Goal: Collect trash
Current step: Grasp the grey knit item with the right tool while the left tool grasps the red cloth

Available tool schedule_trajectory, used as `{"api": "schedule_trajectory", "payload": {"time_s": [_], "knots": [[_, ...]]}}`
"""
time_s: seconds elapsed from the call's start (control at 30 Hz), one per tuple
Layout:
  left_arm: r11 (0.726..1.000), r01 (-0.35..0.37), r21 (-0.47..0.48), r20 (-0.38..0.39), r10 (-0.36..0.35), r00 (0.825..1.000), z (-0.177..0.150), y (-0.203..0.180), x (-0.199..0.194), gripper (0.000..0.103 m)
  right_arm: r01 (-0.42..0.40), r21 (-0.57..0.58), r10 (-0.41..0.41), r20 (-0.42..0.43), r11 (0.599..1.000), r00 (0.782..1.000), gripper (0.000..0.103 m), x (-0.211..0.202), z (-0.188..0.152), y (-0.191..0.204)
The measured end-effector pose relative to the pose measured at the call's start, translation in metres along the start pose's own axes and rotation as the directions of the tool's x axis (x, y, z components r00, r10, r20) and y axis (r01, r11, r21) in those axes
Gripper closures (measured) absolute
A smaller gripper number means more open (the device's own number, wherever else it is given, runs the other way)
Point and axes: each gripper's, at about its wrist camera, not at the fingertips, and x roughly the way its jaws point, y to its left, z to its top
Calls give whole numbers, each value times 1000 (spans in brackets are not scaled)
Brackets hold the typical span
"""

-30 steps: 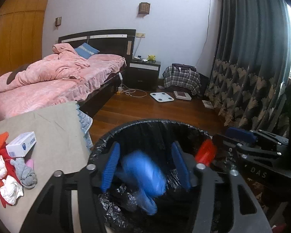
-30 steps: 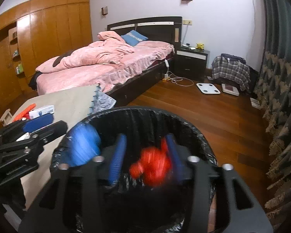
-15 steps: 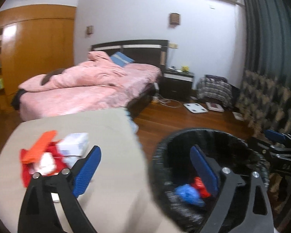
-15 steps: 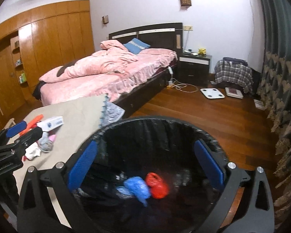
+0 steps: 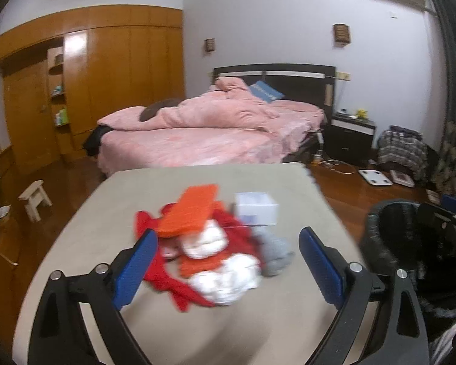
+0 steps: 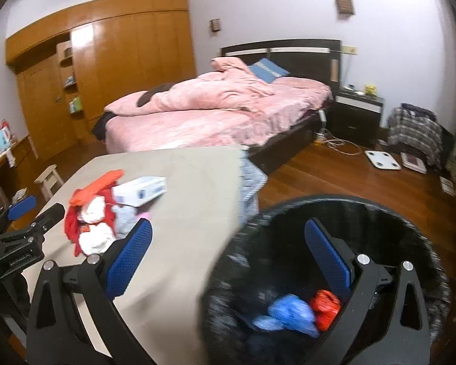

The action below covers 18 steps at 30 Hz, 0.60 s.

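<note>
Facing the trash pile (image 5: 209, 252) head-on, the left claw (image 5: 228, 261) is hanging wide open and empty, the heap lying on the desk (image 5: 273, 319) just ahead between its pads. The right claw (image 6: 228, 258), also open and empty, is straddling the bin (image 6: 410, 228) rim, farther from the pile, so the left looks better placed.

My pads (image 5: 319, 261): blue. Bin liner (image 6: 380, 213): black; inside it, blue bag (image 6: 291, 307), red bag (image 6: 326, 304). Beside bin, table (image 6: 182, 228): beige.
</note>
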Motion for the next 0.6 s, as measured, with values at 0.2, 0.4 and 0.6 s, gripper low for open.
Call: {"api": "schedule_trajectory", "payload": {"time_s": [0.2,0.4,0.6], "knots": [[998,-66,-14,-28,66,997,-8,30,13,11,-59,-31,57,-37,998,998,5,47,-3,43],[995,-96,-33,-65,93,993,-20,50,29,11,-98,-80,89,-105,992,990,6,87,-14,76],[993,-111,-51,-93,106,990,-28,68,39,11,-135,-116,115,-170,984,979,17,113,-15,97]]}}
